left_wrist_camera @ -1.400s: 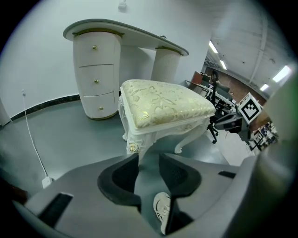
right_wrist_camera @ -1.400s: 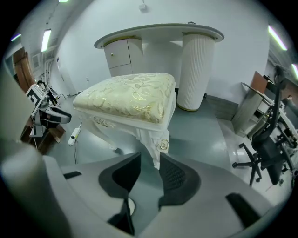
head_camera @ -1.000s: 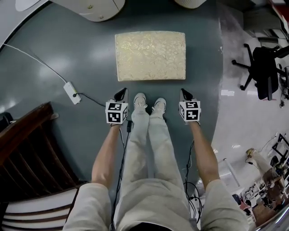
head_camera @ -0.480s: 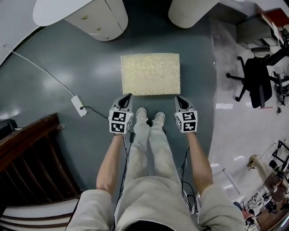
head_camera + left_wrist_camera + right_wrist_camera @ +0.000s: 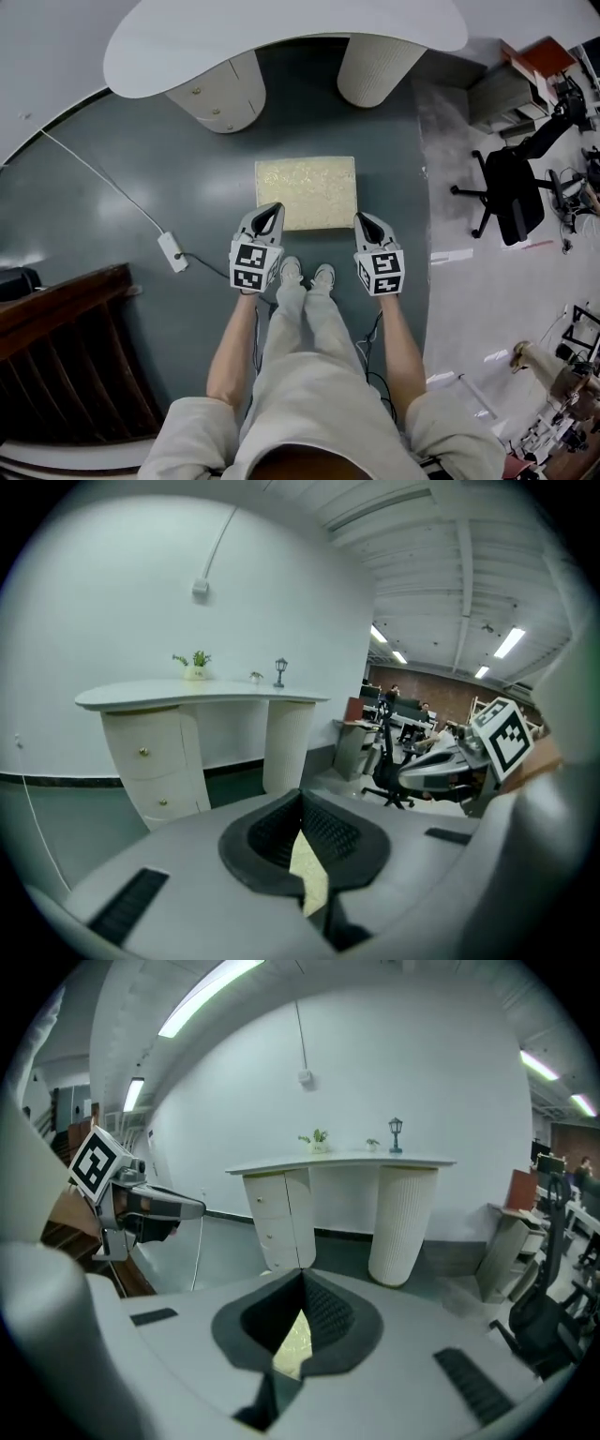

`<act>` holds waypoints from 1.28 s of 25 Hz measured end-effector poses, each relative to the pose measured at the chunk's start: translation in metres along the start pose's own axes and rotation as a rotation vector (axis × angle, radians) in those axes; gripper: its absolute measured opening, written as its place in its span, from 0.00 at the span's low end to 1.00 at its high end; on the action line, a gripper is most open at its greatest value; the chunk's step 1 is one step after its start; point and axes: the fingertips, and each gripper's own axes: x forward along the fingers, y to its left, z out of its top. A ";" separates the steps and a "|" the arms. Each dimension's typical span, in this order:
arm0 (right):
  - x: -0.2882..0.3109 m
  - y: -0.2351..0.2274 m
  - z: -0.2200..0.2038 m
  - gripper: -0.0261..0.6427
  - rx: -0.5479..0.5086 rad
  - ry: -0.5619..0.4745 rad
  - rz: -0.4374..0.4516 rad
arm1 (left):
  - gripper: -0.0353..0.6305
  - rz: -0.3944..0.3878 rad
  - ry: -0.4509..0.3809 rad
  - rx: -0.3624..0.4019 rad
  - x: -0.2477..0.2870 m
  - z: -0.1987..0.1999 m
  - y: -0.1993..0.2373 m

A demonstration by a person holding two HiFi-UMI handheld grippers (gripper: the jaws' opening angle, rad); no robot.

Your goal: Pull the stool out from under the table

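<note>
Stool (image 5: pixel 306 192) top looks like cream patterned cloth, kinda rough. Floor (image 5: pixel 103 197) is glossy dark grey, pretty reflective. Counter (image 5: pixel 281 37) is smooth matt white, its right leg (image 5: pixel 378 67) ribbed. Near left: dark wood slats (image 5: pixel 56 356).

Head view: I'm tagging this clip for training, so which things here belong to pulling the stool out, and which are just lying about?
Part of the job: cushioned stool; white table; left gripper and right gripper, both shut and holding nothing.
Just lying about: white cable box on the floor; black office chair; dark wooden slatted furniture.
</note>
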 end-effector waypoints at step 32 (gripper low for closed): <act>-0.222 -0.002 0.178 0.03 -0.014 -0.244 -0.140 | 0.07 0.013 -0.196 0.117 -0.168 0.204 -0.066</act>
